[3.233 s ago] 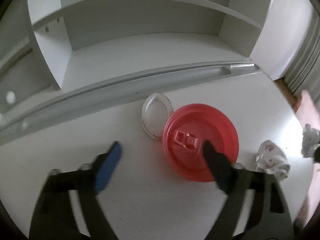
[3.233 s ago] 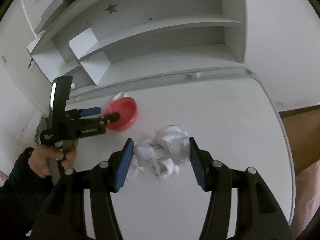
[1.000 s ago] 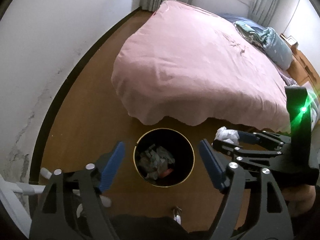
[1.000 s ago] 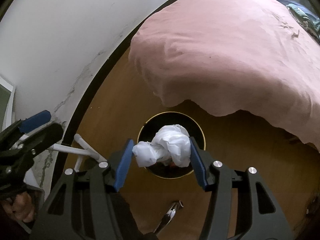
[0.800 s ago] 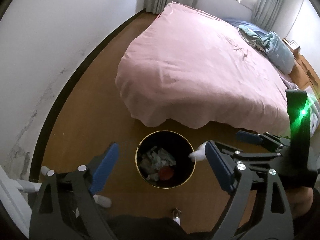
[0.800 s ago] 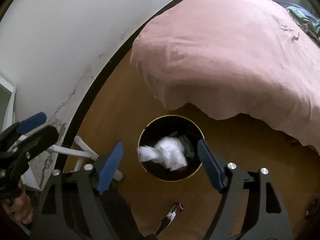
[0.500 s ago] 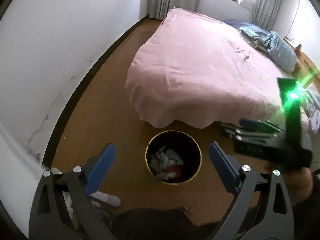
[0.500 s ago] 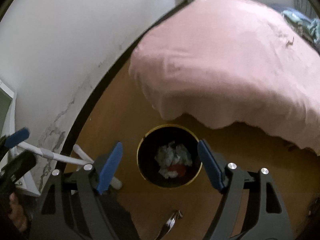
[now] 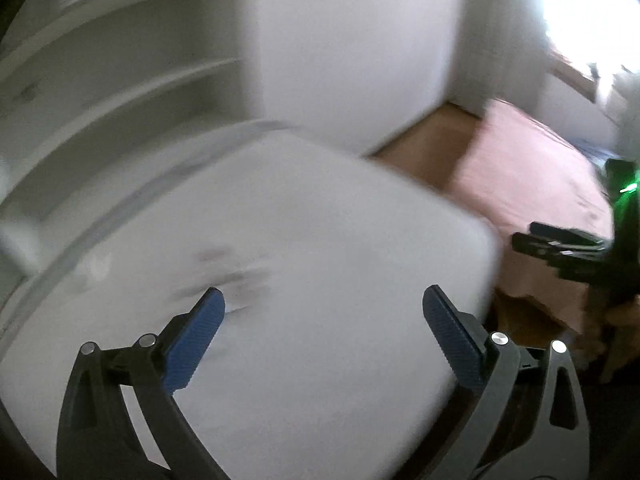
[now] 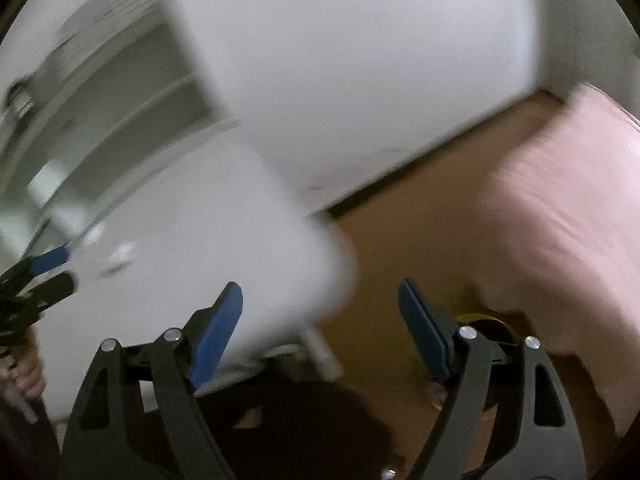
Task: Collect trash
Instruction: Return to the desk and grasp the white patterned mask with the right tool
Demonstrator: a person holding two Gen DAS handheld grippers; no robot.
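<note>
While blurred, both tools [image 9: 323, 312] [image 10: 320, 300] empty, agape.

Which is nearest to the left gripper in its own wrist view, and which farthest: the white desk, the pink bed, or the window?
From the left gripper:
1. White desk, directly beneath the gripper.
2. Pink bed, to the right, past the desk edge.
3. Window, bright, top right.

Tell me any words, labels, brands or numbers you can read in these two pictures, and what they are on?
None can be read: both views are blurred.
White desk: only faint grey smudges, no lettering.
Shelves: plain white.
Left gripper and right gripper: no readable marking; both stand open and empty.
</note>
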